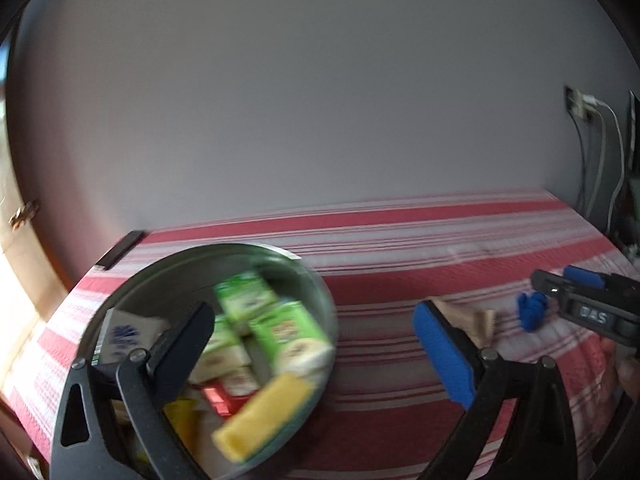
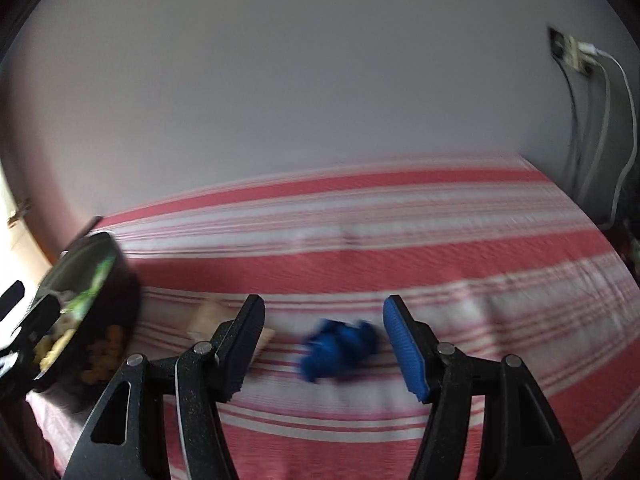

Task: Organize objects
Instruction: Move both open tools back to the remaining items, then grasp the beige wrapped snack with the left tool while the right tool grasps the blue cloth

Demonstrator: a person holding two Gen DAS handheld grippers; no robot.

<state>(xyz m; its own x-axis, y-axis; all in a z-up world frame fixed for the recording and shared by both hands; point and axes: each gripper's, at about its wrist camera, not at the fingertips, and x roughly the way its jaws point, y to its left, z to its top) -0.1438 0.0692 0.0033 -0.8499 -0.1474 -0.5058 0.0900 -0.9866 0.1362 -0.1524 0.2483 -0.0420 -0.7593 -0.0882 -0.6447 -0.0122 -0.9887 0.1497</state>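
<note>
Far left, the metal bowl (image 1: 224, 256) sits packed with blurred cartons, partly hidden behind my left gripper (image 1: 320, 344), whose jaws gape wide around nothing. Rightward, a tan packet (image 1: 468, 320) peeks out half-covered, then the smeared blue object (image 2: 340, 346) lies on the striped cloth (image 2: 400, 264) between my right gripper (image 2: 324, 344)'s parted, empty jaws.

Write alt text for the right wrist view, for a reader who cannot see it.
The open right gripper frames a crumpled blue object lying on a red-and-white striped cloth. A tan paper piece lies to its left, and a dark bowl of packets sits at the left edge. The picture is motion-blurred.
</note>
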